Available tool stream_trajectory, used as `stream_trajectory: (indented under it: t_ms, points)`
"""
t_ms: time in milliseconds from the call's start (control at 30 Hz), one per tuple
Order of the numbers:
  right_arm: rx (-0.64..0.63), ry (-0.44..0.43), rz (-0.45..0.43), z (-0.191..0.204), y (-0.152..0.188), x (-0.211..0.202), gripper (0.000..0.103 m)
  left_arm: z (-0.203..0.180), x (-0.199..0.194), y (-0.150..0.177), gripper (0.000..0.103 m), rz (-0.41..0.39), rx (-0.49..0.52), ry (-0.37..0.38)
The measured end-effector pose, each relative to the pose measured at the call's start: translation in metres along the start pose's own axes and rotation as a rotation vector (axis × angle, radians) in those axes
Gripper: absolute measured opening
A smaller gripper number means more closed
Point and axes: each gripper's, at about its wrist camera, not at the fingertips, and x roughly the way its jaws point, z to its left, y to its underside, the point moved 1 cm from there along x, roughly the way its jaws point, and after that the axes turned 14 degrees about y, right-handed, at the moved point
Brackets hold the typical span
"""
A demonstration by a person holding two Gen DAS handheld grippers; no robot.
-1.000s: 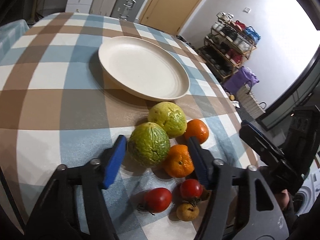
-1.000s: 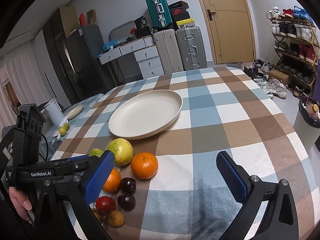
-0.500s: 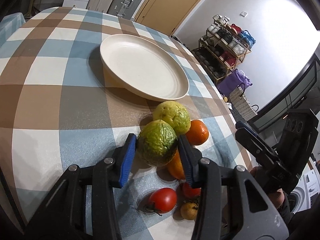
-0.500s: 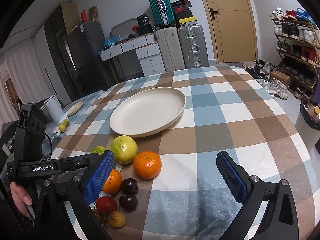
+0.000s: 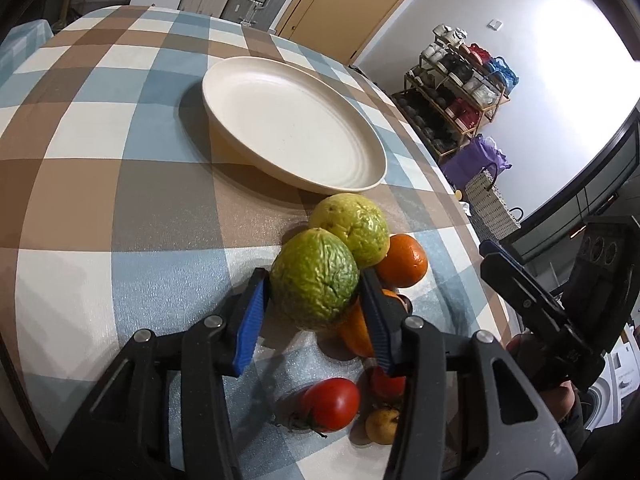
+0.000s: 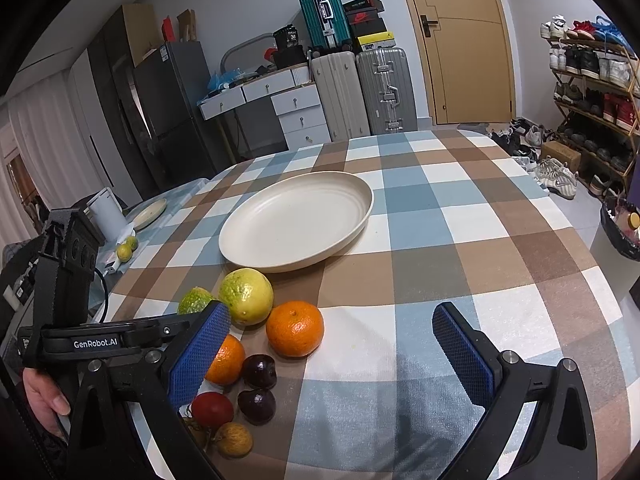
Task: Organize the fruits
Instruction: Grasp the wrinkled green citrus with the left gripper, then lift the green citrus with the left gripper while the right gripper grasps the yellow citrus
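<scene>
- On the checked tablecloth, at the left of the fruit cluster in the left wrist view, the left gripper pinched the wrinkled green fruit between its blue pads, its jaws easing slightly apart yet touching the fruit on both sides
- Just behind it lay the yellow-green fruit, touching it, with the cream plate beyond, bare
- To the right sat an orange; a second orange was half hidden behind the right finger
- Nearer the camera lay a red tomato and a small yellowish fruit
- In the right wrist view two dark cherries lay beside the oranges
- Farthest right, the right gripper hovered over the cloth with fingers spread wide, gripping nothing
</scene>
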Motion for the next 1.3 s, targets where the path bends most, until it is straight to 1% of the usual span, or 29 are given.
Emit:
stream_trajectory:
  t_ms: [233, 433, 600, 700, 900, 933, 1000, 1067, 1133, 1167, 1200, 1267, 1300]
  points:
    - [-0.006, -0.006, 0.003, 0.003, -0.003, 0.001, 0.103, -0.005, -0.022, -0.005, 0.043, -0.047, 0.03, 0.001]
    - [-0.037, -0.056, 0.019, 0.017, -0.015, 0.004, 0.103, 0.0, -0.051, -0.013, 0.043, -0.102, 0.032, -0.021]
    - [-0.1, -0.142, 0.078, 0.042, -0.024, 0.017, 0.103, 0.007, -0.076, -0.015, 0.043, -0.146, 0.04, -0.056]
    - [-0.16, -0.156, 0.121, 0.061, -0.027, 0.029, 0.103, 0.012, -0.087, -0.013, 0.043, -0.164, 0.036, -0.062]
    - [-0.232, -0.166, 0.19, 0.088, -0.03, 0.051, 0.102, 0.023, -0.1, -0.01, 0.043, -0.18, 0.024, -0.078]
    - [-0.244, -0.16, 0.196, 0.091, -0.03, 0.053, 0.101, 0.025, -0.101, -0.009, 0.043, -0.18, 0.019, -0.076]
    - [-0.279, -0.149, 0.212, 0.098, -0.029, 0.059, 0.093, 0.028, -0.102, -0.008, 0.043, -0.18, 0.012, -0.076]
    - [-0.309, -0.136, 0.228, 0.103, -0.027, 0.063, 0.087, 0.031, -0.102, -0.007, 0.043, -0.179, 0.004, -0.073]
    - [-0.322, -0.121, 0.246, 0.106, -0.025, 0.068, 0.087, 0.032, -0.1, -0.006, 0.043, -0.178, 0.001, -0.071]
    - [-0.324, -0.118, 0.256, 0.106, -0.025, 0.071, 0.084, 0.032, -0.1, -0.005, 0.043, -0.177, 0.0, -0.07]
    - [-0.326, -0.117, 0.259, 0.106, -0.024, 0.072, 0.075, 0.032, -0.1, -0.005, 0.043, -0.177, -0.002, -0.069]
    - [-0.344, -0.105, 0.262, 0.109, -0.023, 0.074, 0.071, 0.033, -0.098, -0.005, 0.043, -0.172, -0.006, -0.067]
    - [-0.366, -0.084, 0.271, 0.111, -0.02, 0.076, 0.067, 0.034, -0.097, -0.005, 0.043, -0.171, -0.008, -0.068]
